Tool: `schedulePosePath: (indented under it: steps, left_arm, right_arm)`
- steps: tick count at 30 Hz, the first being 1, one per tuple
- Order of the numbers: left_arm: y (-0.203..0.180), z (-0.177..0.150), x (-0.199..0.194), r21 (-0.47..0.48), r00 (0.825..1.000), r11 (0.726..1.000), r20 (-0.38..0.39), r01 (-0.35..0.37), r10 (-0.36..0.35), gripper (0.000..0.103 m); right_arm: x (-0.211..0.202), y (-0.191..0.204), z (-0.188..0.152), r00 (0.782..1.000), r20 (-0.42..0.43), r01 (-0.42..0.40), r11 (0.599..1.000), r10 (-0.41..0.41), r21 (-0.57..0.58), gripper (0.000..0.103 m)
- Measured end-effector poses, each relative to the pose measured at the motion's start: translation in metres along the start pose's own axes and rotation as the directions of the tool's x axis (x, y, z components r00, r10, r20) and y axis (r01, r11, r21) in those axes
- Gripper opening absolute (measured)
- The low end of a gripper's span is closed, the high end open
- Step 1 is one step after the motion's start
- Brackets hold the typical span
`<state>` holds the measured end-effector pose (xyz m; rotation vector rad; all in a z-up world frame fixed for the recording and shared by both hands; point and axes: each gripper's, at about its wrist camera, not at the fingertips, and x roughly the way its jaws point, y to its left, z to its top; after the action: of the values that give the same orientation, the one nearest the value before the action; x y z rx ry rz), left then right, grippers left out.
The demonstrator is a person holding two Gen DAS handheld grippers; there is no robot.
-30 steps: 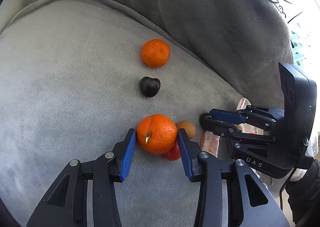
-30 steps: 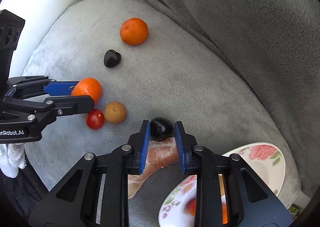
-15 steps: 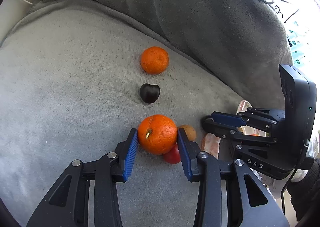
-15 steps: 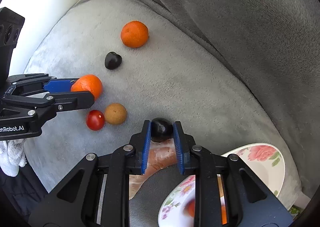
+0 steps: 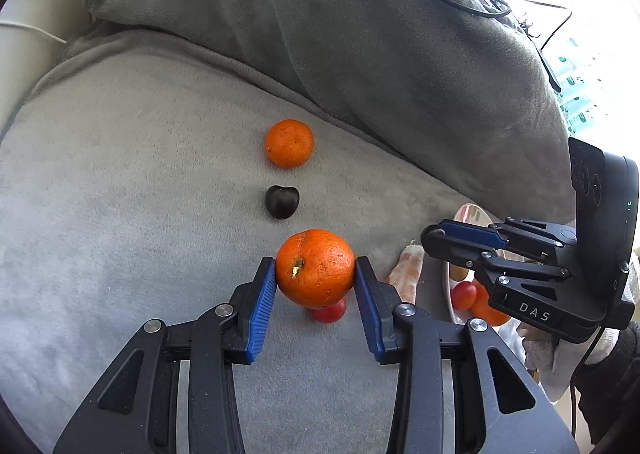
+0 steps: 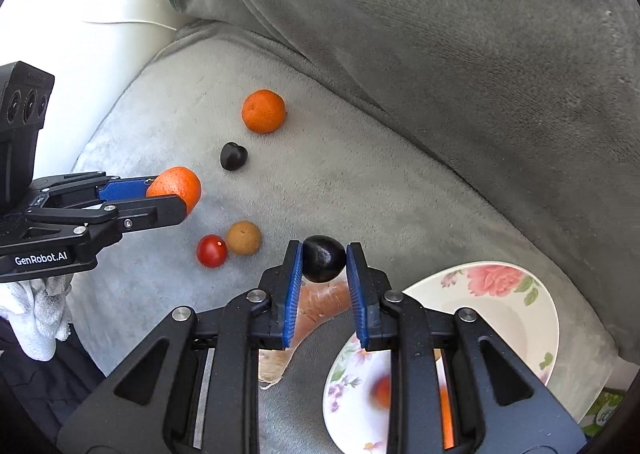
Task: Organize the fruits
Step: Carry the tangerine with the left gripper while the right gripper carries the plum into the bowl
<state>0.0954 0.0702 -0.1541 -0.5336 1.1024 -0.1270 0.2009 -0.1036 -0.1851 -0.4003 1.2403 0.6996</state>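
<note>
- Left wrist view: the left gripper (image 5: 315, 280) was seen with its jaws closed on an orange (image 5: 315, 268), a blue pad pressed against each side of the fruit.
- A red tomato (image 5: 329, 311) was partly hidden below the held orange, on the grey cushion (image 5: 120, 194).
- A second orange (image 5: 289, 143) and a dark plum (image 5: 282, 201) were left lying farther up the cushion, near each other but apart.
- Right wrist view: the right gripper (image 6: 323, 268) was seen with its jaws closed on another dark plum (image 6: 323, 258).
- A pale sausage-shaped piece (image 6: 316, 304) was seen lying on the cushion just under that held plum.
- A flowered plate (image 6: 500, 318) was set at the lower right, beside the right gripper; blurred orange and red fruit were seen on it, partly hidden by the gripper.
- A small brown fruit (image 6: 244, 237) was seen touching the tomato, between the two grippers.
</note>
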Motion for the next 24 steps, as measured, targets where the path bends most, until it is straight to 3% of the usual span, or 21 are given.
schedulePosePath:
  steps: [10,24]
  left_arm:
    - [-0.029,-0.008,-0.008,0.066,0.999,0.997,-0.002,0.036,-0.036,0.038]
    - [-0.082,-0.022,0.012,0.17,0.995,0.982,-0.054,0.086,-0.078,0.038]
  right_arm:
    - [-0.039,-0.018,-0.023,0.997,0.069,0.011,0.997,-0.017,0.082,0.023]
    - [-0.072,-0.059,-0.058,0.991,0.111,0.053,0.977,-0.078,0.208,0.023]
